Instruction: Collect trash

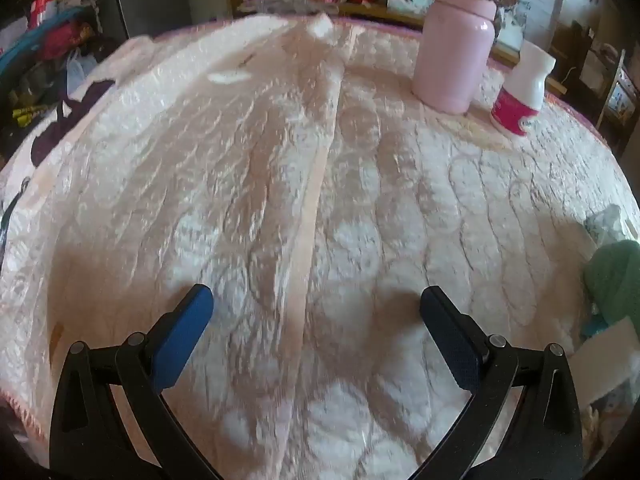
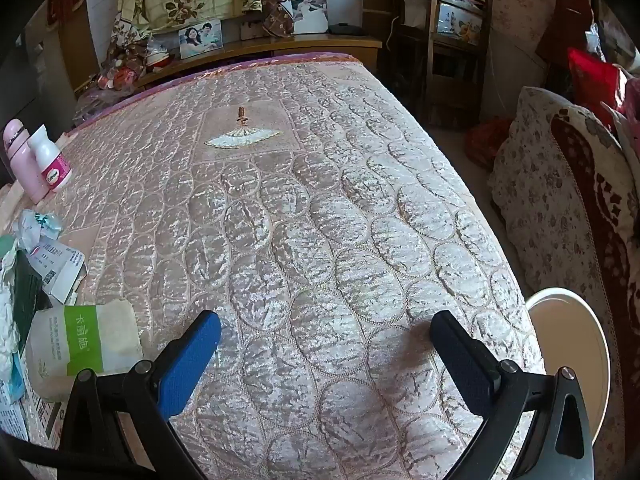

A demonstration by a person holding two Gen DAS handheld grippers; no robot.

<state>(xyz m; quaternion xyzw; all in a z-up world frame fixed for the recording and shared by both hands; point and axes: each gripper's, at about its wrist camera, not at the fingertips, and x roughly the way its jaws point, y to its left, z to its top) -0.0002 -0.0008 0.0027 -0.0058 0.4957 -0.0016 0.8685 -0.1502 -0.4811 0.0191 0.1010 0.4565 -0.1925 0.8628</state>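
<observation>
Quilted pinkish bedspread (image 2: 320, 240) across a wide bed, embroidered fan motif near the far end; wooden headboard shelf (image 2: 280, 46) beyond with framed photos and clutter, wooden rack and patterned cushions on the right side of the room. Pink flask (image 1: 456, 40) and white bottle (image 1: 520, 88) upright, just beside each other, on the bed. Trash (image 2: 52, 264) heaped at the left edge of the right view: crumpled paper, torn cartons, a green-labelled pack (image 2: 84, 344). White bin (image 2: 568, 356) beside the bed, low right. Left gripper (image 1: 316, 304) tilted down over bare quilt, jaws spread wide, holding nothing. Right gripper (image 2: 326, 328) likewise tilted down, fully spread, empty.
</observation>
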